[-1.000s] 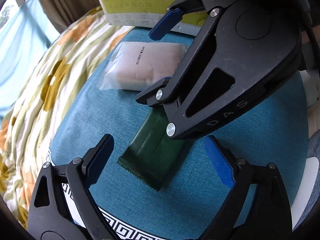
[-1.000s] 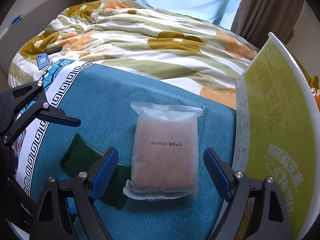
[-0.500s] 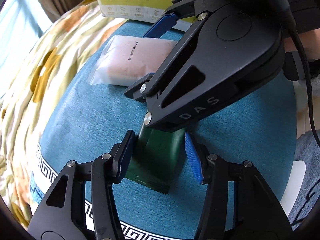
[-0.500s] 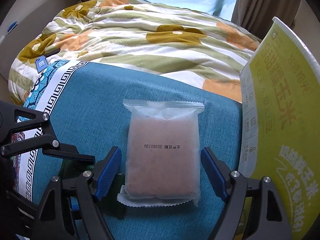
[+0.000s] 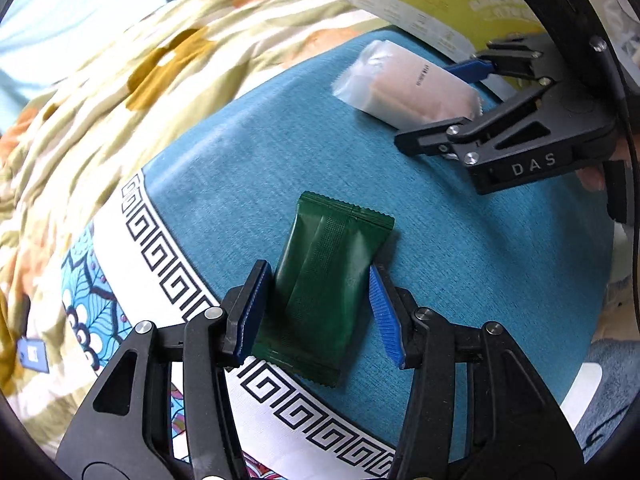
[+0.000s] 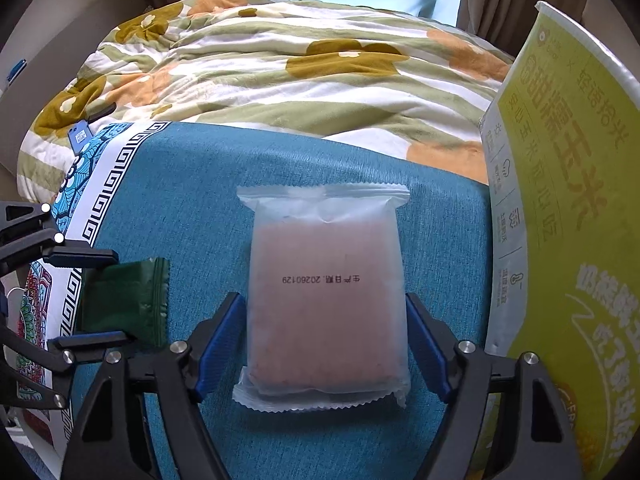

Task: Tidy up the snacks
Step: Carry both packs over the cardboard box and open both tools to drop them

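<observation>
1. surface: a teal cushion (image 5: pixel 248 184) with a white border carrying a black key pattern and a blue floral strip beyond it; it lies on a bed with a flowered quilt (image 6: pixel 256 64) in cream, olive and orange.
2. left tool (image 5: pixel 318 312): clenched on the dark green packet (image 5: pixel 320 276), blue pads pressing its two long sides near the lower end. no writing readable on the green wrapper; crimped seals at both ends, a centre seam on top.
3. green packet position: flat on the teal cloth, just beside the key-pattern border, well apart from the other snack.
4. right tool (image 6: pixel 326 348): jaws closing around the frosted white packet (image 6: pixel 326 292), which lies between the blue pads; the pads stand just beside its edges, contact cannot be confirmed.
5. white packet: pinkish block inside, lying on the cushion; black print reads upside down in the right wrist view, "生产日期 20260129".
6. yellow-green box (image 6: pixel 568 216): stands just right of the white packet, large chinese characters including "玉米", small icon column on its pale side.
7. right tool body in the left wrist view carries the letters "das".
8. small blue tag (image 6: pixel 80 135) on the quilt by the cushion corner; print too small to read.
</observation>
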`<state>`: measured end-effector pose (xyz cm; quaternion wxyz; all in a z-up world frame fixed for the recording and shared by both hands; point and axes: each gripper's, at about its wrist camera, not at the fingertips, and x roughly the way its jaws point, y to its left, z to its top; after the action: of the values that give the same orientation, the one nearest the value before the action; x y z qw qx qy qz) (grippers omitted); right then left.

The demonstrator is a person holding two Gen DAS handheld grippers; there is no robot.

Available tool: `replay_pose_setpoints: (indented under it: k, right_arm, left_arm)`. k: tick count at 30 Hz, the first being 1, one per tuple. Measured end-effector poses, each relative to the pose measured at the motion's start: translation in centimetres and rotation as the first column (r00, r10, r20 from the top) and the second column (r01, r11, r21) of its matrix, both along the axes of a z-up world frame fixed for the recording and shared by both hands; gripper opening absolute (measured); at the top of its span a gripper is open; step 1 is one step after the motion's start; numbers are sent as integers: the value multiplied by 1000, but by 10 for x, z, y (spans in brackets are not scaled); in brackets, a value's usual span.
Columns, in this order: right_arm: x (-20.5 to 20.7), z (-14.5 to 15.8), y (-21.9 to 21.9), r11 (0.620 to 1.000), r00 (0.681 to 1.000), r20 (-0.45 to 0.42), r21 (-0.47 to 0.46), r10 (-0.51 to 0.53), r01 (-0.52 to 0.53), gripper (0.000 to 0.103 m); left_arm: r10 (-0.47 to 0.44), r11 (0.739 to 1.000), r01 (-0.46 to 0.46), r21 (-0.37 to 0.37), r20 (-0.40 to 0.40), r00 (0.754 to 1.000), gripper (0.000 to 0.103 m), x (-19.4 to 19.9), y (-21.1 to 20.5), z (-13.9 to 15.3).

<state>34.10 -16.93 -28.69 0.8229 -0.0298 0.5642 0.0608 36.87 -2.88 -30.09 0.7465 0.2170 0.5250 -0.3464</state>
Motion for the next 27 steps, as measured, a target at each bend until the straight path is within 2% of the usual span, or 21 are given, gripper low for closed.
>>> replay_pose_setpoints:
  k: [3, 5, 8, 13, 19, 23, 27]
  right_arm:
    - [1, 0, -1, 1000, 1000, 4, 1, -15, 15, 73]
    - [0, 1, 0, 1000, 1000, 12, -12, -24, 24, 66]
    - [-3, 3, 3, 999, 1000, 25, -32, -11, 12, 60]
    - [-7, 5, 9, 999, 999, 32, -38, -6, 7, 58]
    - [-21, 36, 20, 999, 995, 98, 2, -33, 33, 58]
    - [-35, 74, 22, 996, 986, 147, 45, -77, 71, 58]
    - [-56, 119, 14, 988, 972, 191, 93, -138, 122, 58]
  left_arm:
    - [91, 995, -92, -48, -21, 996, 46, 7, 9, -2]
    - [138, 988, -139, -66, -23, 990, 46, -1, 16, 1]
    - [183, 980, -184, -78, -22, 983, 46, -2, 27, 3]
    - [224, 969, -226, -103, -26, 974, 46, 0, 36, 13]
    - [265, 952, -256, -165, 34, 964, 46, -13, 49, 67]
    - [273, 946, -246, -209, 112, 955, 46, -24, 46, 118]
    - [266, 934, -219, -283, 140, 954, 46, -37, 28, 169]
